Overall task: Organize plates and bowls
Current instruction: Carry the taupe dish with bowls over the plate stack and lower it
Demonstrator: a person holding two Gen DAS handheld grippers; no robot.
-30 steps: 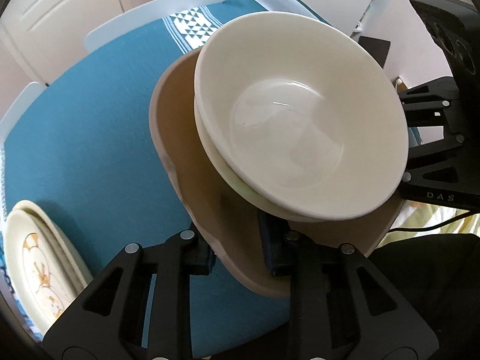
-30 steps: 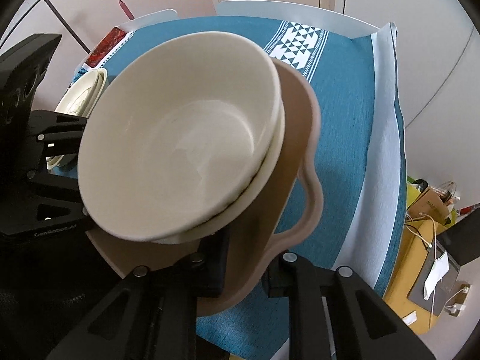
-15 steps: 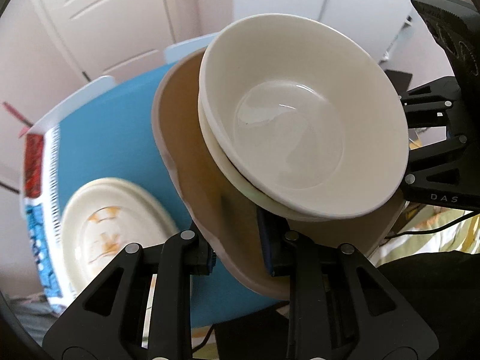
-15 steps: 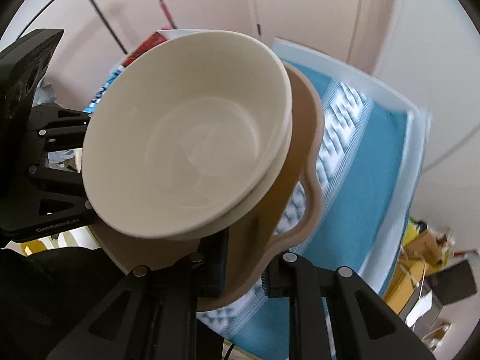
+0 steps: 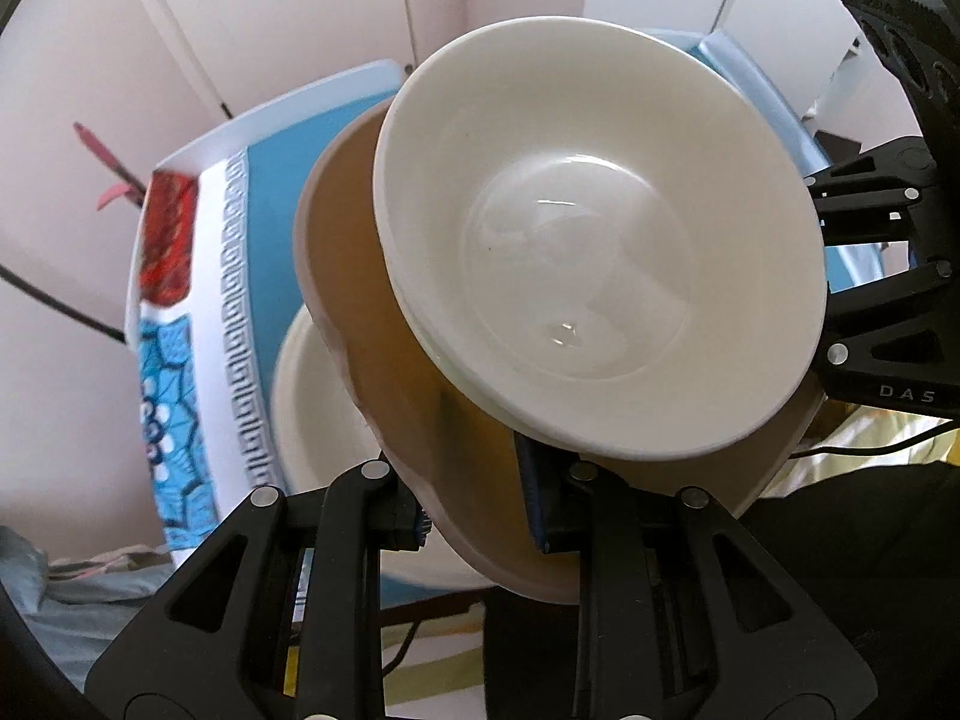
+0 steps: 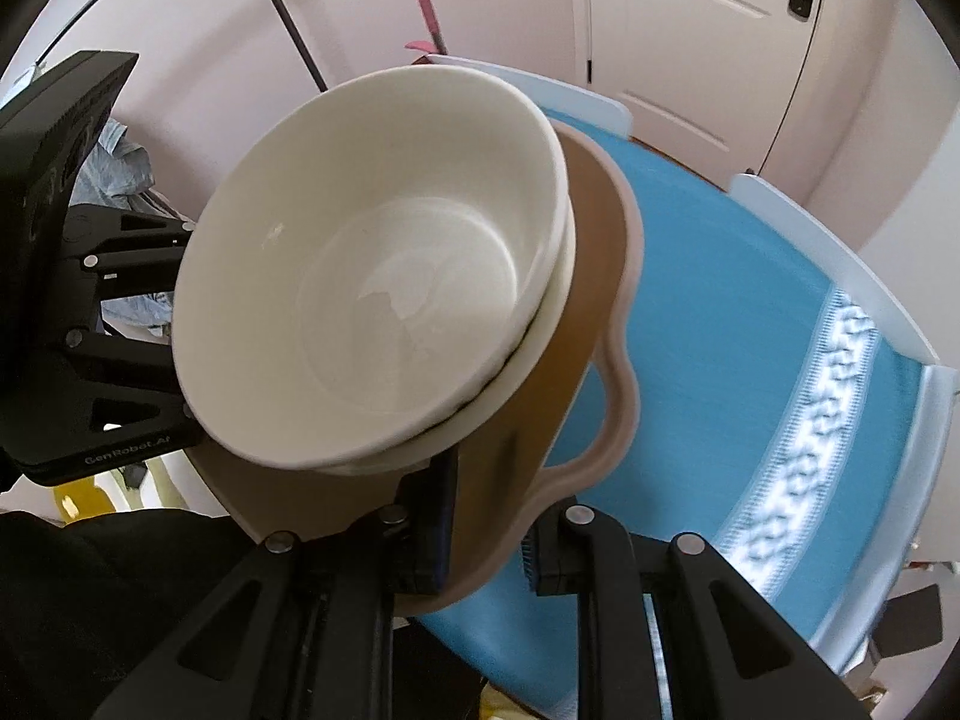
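Observation:
A tan tray with loop handles [image 5: 384,354] [image 6: 600,276] hangs in the air above the table, tilted. Two nested cream bowls [image 5: 600,252] [image 6: 372,276] sit on it. My left gripper [image 5: 474,507] is shut on one rim of the tray. On the opposite rim my right gripper [image 6: 489,540] is shut too. Each gripper shows at the far side of the other's view. A cream plate [image 5: 312,414] lies on the table below the tray, mostly hidden by it.
The table has a teal cloth [image 6: 750,360] with a white patterned band and a pale edge [image 6: 840,264]. A red and blue patterned cloth [image 5: 165,312] lies along the table's left end. White doors [image 6: 690,30] and pink walls stand behind.
Both grippers have carried the tray and bowls up and across the table toward its end. The plate on the table now lies under the tray; walls and doors fill more of both views.

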